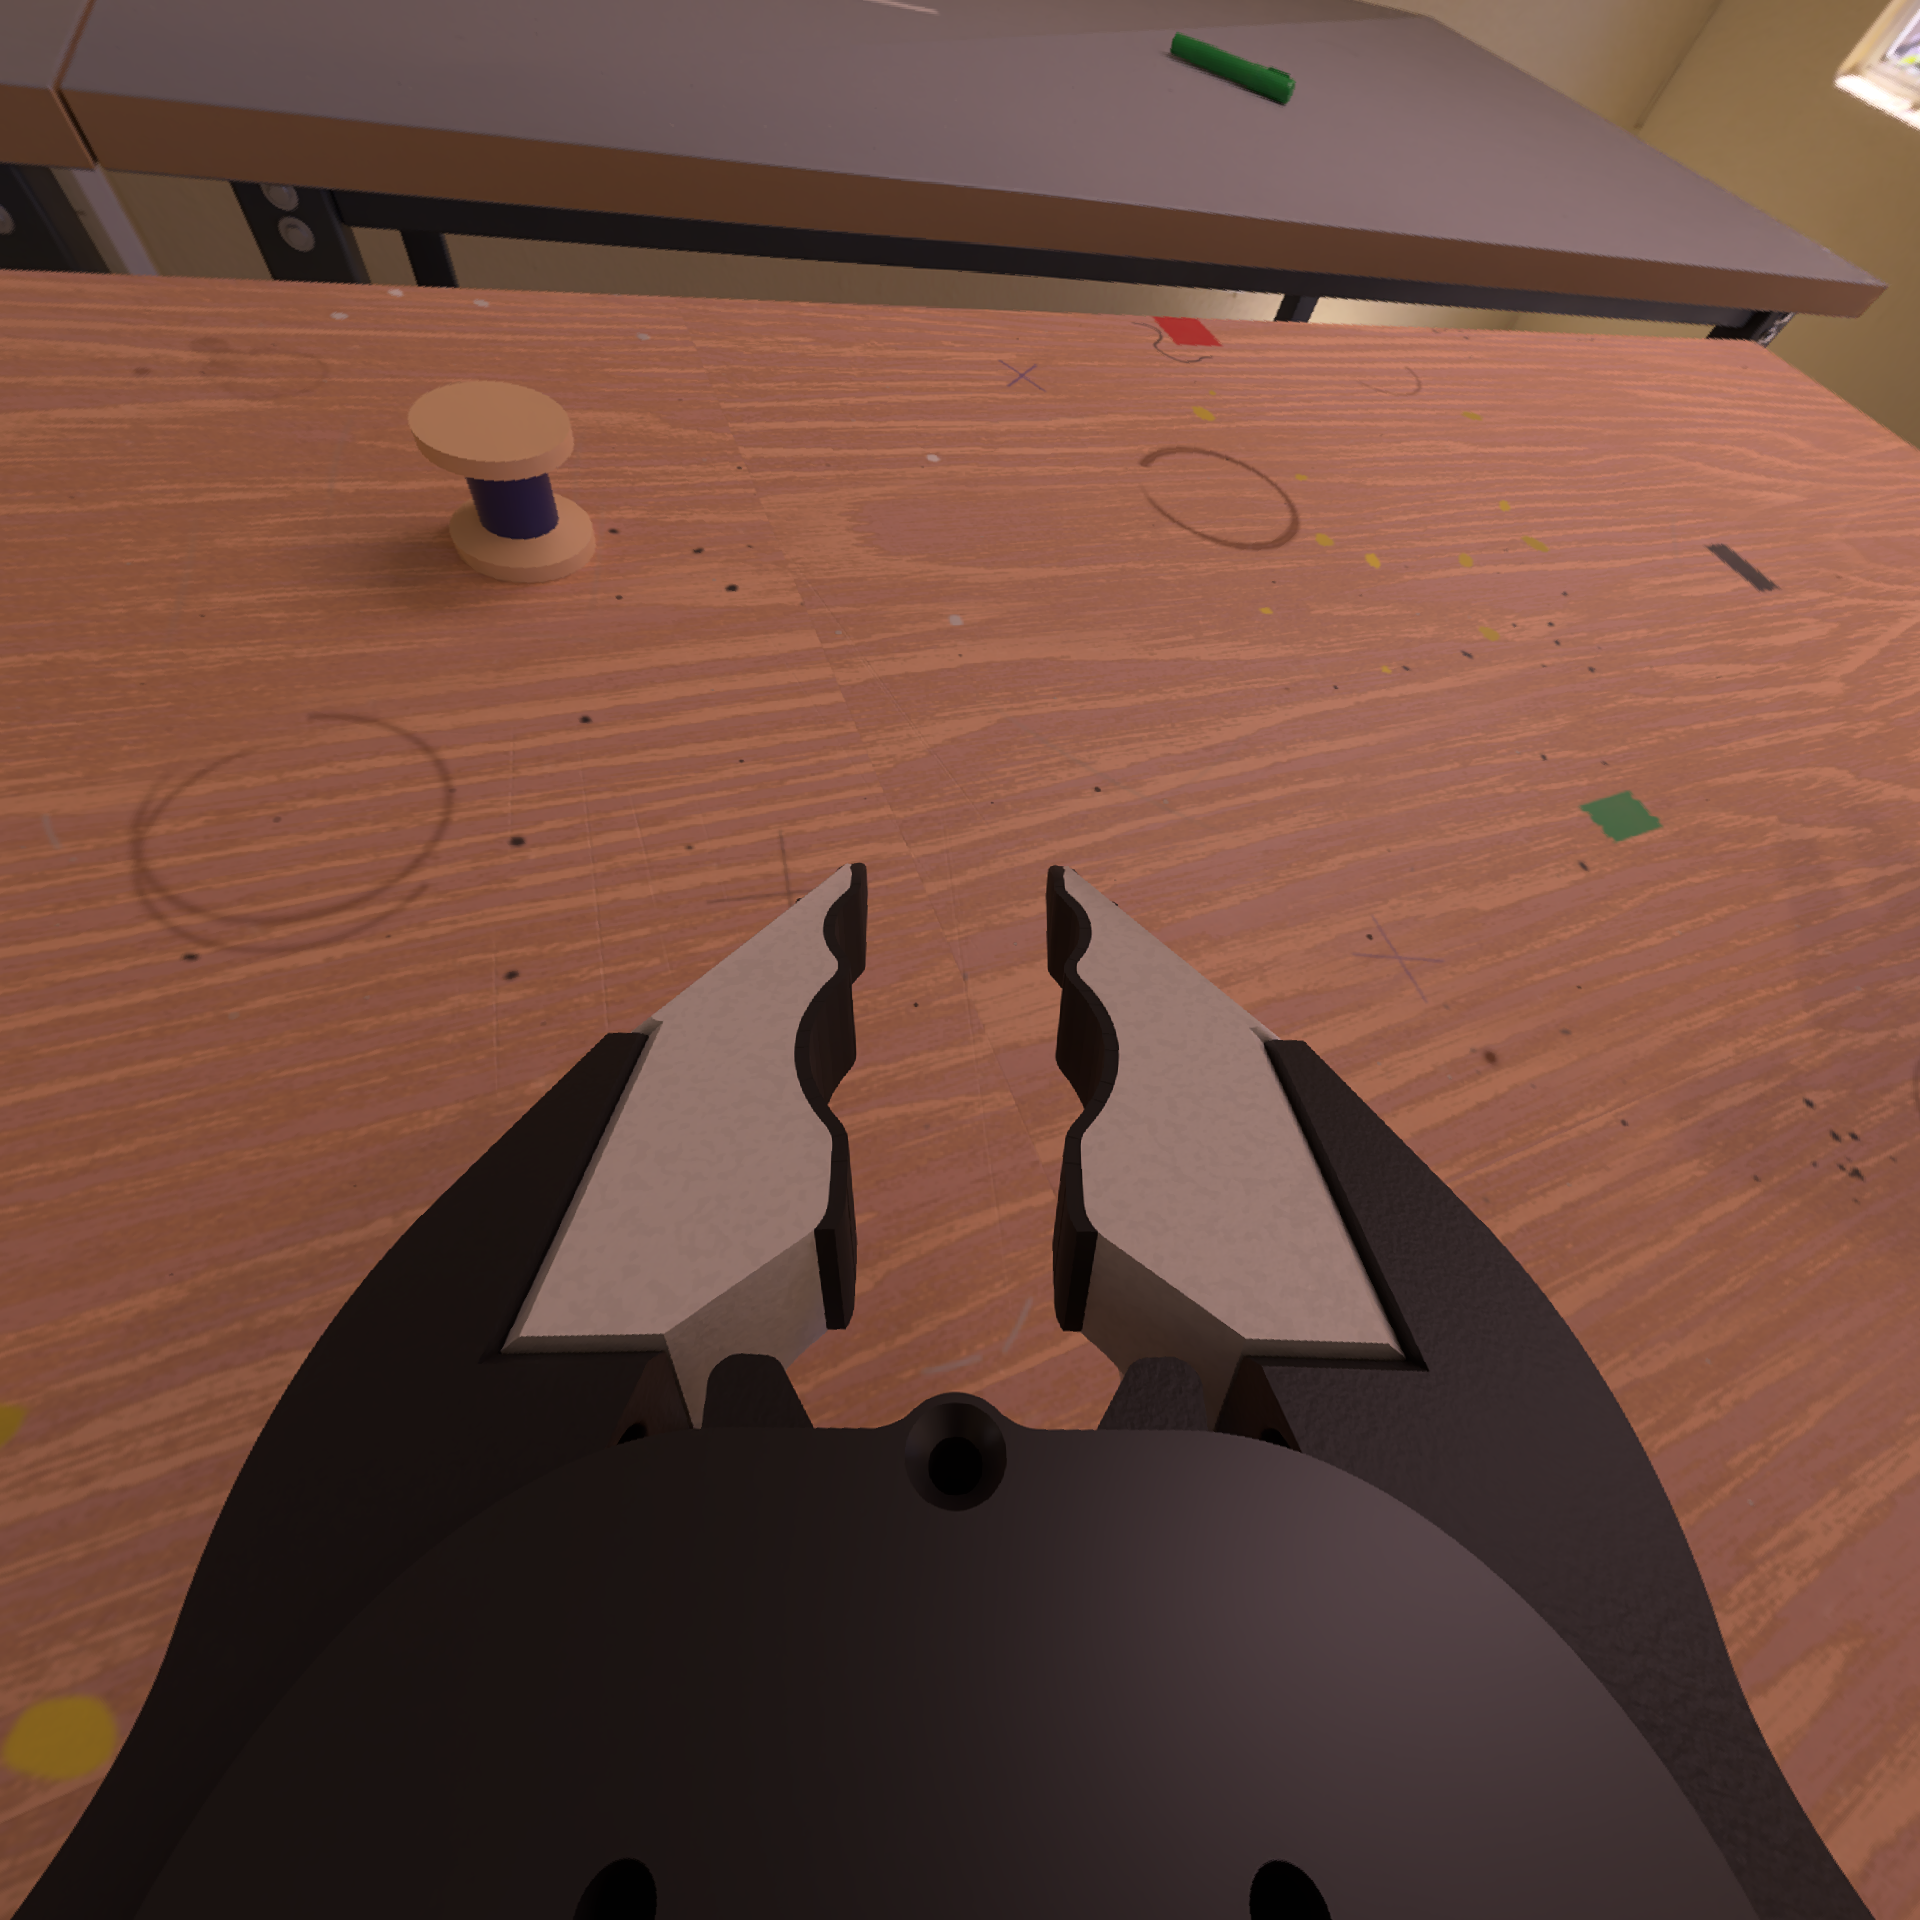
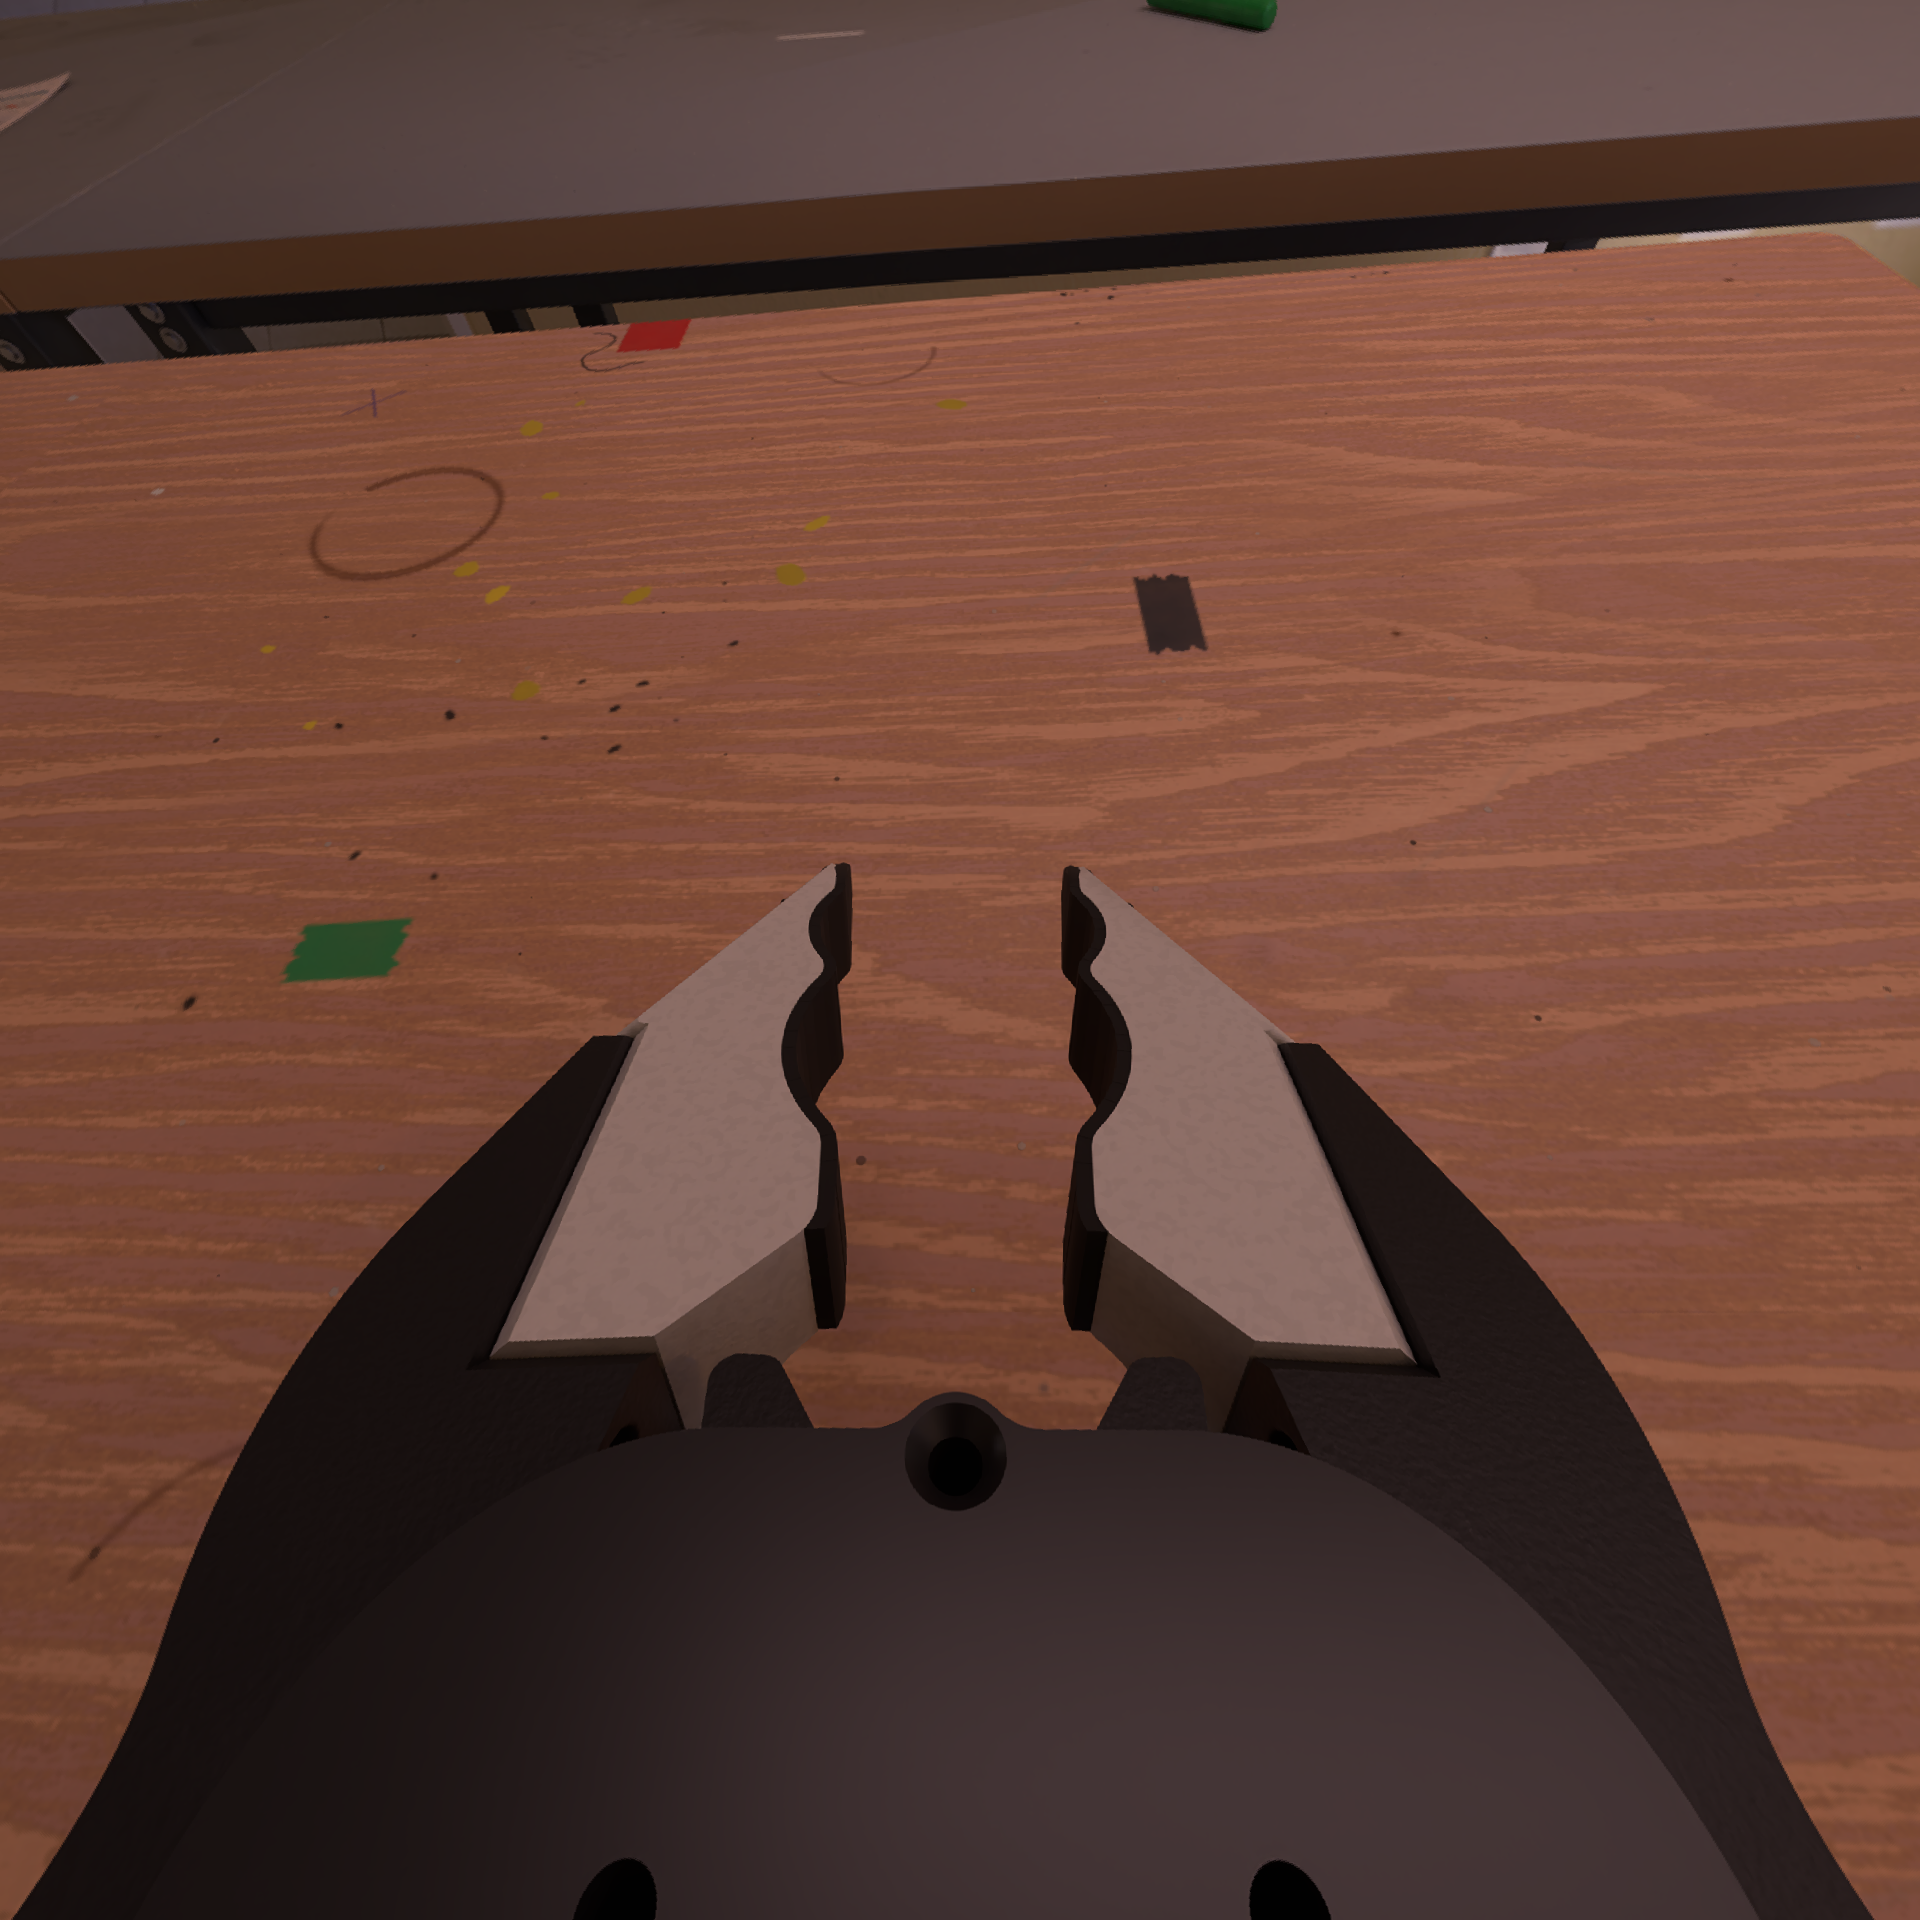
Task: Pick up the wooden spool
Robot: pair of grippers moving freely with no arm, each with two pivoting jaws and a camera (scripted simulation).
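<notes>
The wooden spool (image 1: 504, 480) stands upright on the wooden table (image 1: 1039, 707), far ahead and to the left in the left wrist view. It has pale wooden end discs and dark blue thread around its core. My left gripper (image 1: 956, 883) is open and empty, above the table, well short of the spool and to its right. My right gripper (image 2: 956, 883) is open and empty above the table (image 2: 1351, 779). The spool does not show in the right wrist view.
A grey table (image 1: 935, 135) stands beyond the far edge, with a green marker (image 1: 1231, 68) on it, also seen in the right wrist view (image 2: 1210, 12). Flat tape patches lie on the wooden table: green (image 1: 1619, 816), red (image 1: 1184, 330), black (image 2: 1169, 613).
</notes>
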